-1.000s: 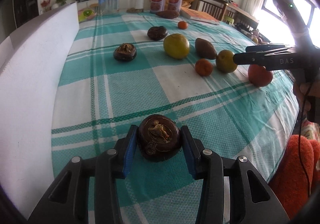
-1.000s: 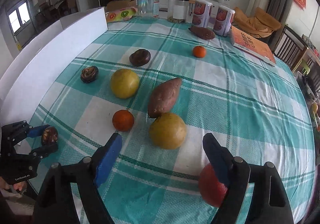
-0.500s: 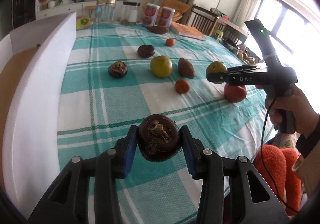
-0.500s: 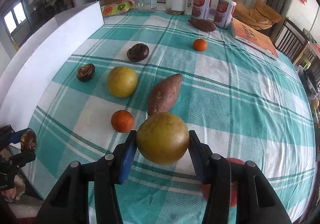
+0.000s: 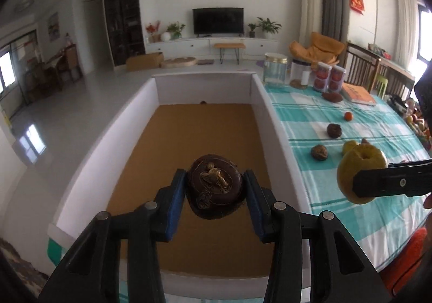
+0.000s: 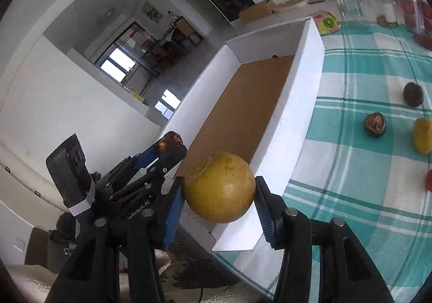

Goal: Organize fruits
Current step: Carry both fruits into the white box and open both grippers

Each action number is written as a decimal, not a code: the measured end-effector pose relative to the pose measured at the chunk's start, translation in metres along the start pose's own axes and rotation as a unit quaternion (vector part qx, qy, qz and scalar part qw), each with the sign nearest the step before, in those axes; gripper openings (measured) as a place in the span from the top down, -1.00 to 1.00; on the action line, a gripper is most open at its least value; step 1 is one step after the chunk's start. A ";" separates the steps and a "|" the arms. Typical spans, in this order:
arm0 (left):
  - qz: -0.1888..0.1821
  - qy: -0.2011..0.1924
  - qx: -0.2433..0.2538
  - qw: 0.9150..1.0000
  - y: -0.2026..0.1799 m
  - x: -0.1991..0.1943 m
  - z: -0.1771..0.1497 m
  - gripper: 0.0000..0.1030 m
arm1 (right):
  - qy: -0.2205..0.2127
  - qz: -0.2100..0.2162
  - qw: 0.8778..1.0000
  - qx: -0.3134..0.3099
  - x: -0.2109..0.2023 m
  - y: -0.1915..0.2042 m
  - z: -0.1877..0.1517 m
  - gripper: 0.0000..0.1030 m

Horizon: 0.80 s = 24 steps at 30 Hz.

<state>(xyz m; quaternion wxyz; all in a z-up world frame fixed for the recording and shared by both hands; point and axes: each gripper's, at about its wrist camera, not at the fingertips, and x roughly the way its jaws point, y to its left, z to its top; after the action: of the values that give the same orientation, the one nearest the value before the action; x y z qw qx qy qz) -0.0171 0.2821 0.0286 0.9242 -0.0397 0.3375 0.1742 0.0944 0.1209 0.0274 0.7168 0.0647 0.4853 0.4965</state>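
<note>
dark fruit [image 5: 214, 186] clamped between left tongs [image 5: 214, 191], above box [image 5: 272, 124]

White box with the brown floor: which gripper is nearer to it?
Left. The left gripper holds its dark fruit above the white box; the right gripper is beside it.

**Two wrist cameras, both aimed at the white box**

The left wrist fisheye sat close behind the left gripper [image 5: 215, 189] and looked steeply down into the white box [image 5: 272, 124] along its length, toward the far wall with the television [image 5: 218, 20]. The right wrist fisheye sat close behind the right gripper [image 6: 220, 192], to the right of the box [image 6: 299, 103], tilted, viewing its near corner. Both views shared the box, its brown floor, and the checked tablecloth [image 5: 324, 141] beside the box.
</note>
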 end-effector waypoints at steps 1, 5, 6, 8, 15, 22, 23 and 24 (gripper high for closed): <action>0.018 0.008 -0.007 1.000 0.010 0.008 -0.003 0.13 | 0.007 -0.013 1.000 -0.021 0.013 0.012 0.001 0.02; 0.060 0.031 -0.025 0.997 0.032 0.026 -0.013 0.13 | 0.029 -0.076 0.991 -0.104 0.051 0.044 -0.002 0.02; 0.067 0.033 -0.024 0.997 0.034 0.028 -0.015 0.13 | 0.033 -0.089 0.988 -0.121 0.054 0.046 -0.005 0.02; 0.074 0.038 -0.021 0.996 0.034 0.032 -0.017 0.13 | 0.039 -0.105 0.984 -0.140 0.067 0.050 -0.007 0.02; 0.088 0.037 -0.018 0.995 0.031 0.033 -0.017 -0.11 | 0.036 -0.120 0.981 -0.148 0.069 0.050 -0.012 -0.14; 0.015 -0.008 -0.028 0.999 0.003 0.003 -0.012 -0.58 | -0.081 -0.164 0.979 -0.094 -0.023 0.011 -0.033 -0.60; -0.011 -0.013 -0.027 0.999 -0.006 -0.002 -0.012 -0.59 | -0.098 -0.183 0.975 -0.076 -0.037 -0.003 -0.042 -0.66; -0.038 -0.017 -0.022 0.999 -0.018 -0.006 -0.011 -0.61 | -0.112 -0.203 0.971 -0.057 -0.050 -0.018 -0.053 -0.66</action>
<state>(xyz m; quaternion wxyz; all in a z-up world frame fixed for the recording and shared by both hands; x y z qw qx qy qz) -0.0221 0.2609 0.0233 0.9347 -0.0700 0.3163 0.1466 0.0639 0.0524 0.0213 0.8551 -0.0210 0.3755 0.3569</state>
